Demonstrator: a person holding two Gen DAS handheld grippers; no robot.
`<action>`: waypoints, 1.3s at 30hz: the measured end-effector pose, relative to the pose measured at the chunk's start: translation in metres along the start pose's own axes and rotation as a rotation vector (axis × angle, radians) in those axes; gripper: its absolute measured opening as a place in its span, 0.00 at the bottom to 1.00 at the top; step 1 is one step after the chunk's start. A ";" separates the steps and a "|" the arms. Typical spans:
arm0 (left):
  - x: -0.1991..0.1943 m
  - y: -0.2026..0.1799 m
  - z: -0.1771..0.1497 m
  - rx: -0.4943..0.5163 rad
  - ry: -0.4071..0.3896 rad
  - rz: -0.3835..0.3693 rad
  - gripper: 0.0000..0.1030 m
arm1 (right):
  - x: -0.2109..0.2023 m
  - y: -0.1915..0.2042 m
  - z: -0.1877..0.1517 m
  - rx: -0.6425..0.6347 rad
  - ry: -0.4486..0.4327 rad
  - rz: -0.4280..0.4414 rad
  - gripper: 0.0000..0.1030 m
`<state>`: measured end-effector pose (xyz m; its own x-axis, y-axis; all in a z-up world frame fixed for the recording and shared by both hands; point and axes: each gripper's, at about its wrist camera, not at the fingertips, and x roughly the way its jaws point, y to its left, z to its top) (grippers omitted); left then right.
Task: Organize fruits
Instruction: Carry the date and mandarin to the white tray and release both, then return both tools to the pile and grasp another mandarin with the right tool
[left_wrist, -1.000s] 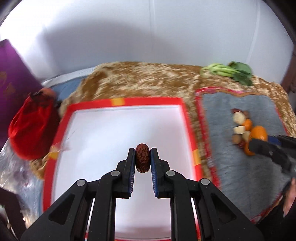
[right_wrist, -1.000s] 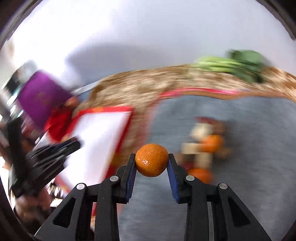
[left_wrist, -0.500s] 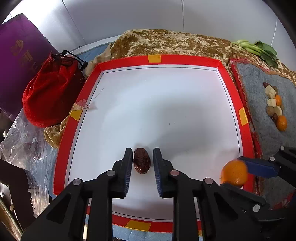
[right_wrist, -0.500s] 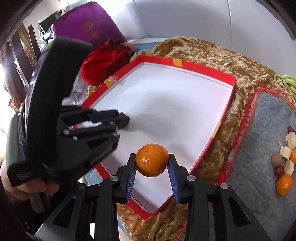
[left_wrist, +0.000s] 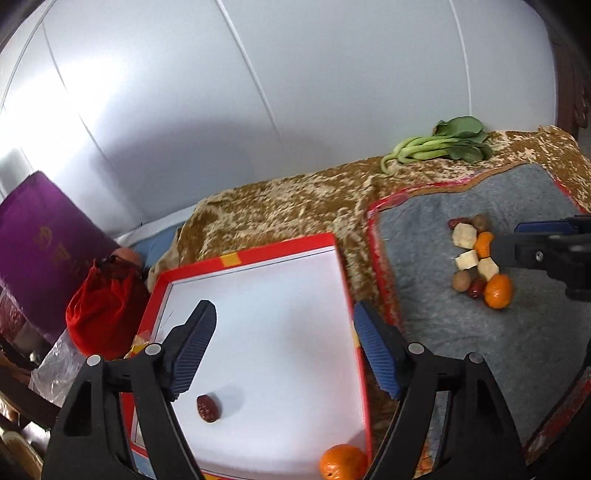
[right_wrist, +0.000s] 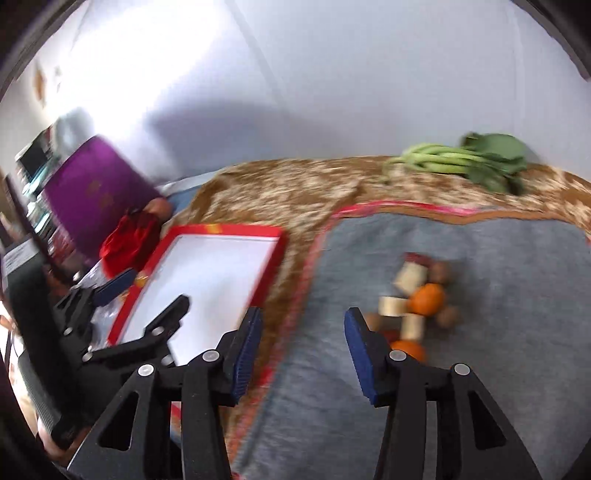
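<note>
Plain white wall behind; in front, a mottled gold-brown velvet cloth (left_wrist: 280, 206) over the table, with a white tray with a red rim (left_wrist: 280, 251) on the left and a grey felt mat with a red edge (left_wrist: 461, 350) on the right.

Left gripper (left_wrist: 283, 308): jaws wide apart, nothing between them, hovering above the tray. Right gripper (right_wrist: 303, 314): jaws likewise apart and empty, over the mat's left part, pointing toward the pile.

In the tray:
- one wrinkled dark-red date (left_wrist: 208, 408), near the front-left corner
- one small orange mandarin (left_wrist: 341, 461), at the front-right corner, just beside the rim

On the mat, near the middle, in one tight cluster:
- two more mandarins (left_wrist: 498, 291)
- three pale cream chunks (left_wrist: 464, 235)
- two round brown fruits (left_wrist: 461, 281)
- seemingly two more red dates (left_wrist: 476, 288), partly hidden

Elsewhere: one bunch of green bok choy (left_wrist: 443, 144) at the cloth's far edge, one red drawstring pouch (left_wrist: 103, 314) and one purple box (left_wrist: 48, 243) off the tray's left edge.

Likely trouble from here:
- Pieces touching one another, so a jaw coming down on one may shove or scatter its neighbours.
- Round fruits apt to roll across the felt if nudged.
- Two pieces possibly pinched at once.
- Tray mandarin possibly rolling along the rim if the tray gets bumped.
- Right view blurred, so exact aim hard to judge.
</note>
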<state>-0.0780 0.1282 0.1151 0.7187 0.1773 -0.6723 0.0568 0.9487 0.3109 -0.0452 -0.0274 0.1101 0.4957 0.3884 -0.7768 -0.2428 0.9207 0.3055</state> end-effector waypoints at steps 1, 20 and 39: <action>-0.003 -0.009 0.004 0.016 -0.009 -0.010 0.79 | -0.004 -0.014 0.001 0.028 -0.001 -0.022 0.48; 0.002 -0.123 0.020 0.192 0.046 -0.132 0.80 | -0.029 -0.116 -0.017 0.183 0.069 -0.088 0.48; 0.022 -0.099 0.012 0.149 0.104 -0.089 0.80 | -0.048 -0.065 -0.008 -0.057 -0.117 -0.375 0.47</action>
<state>-0.0594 0.0350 0.0781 0.6309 0.1280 -0.7652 0.2248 0.9139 0.3381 -0.0597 -0.1061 0.1230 0.6496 0.0301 -0.7597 -0.0709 0.9973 -0.0211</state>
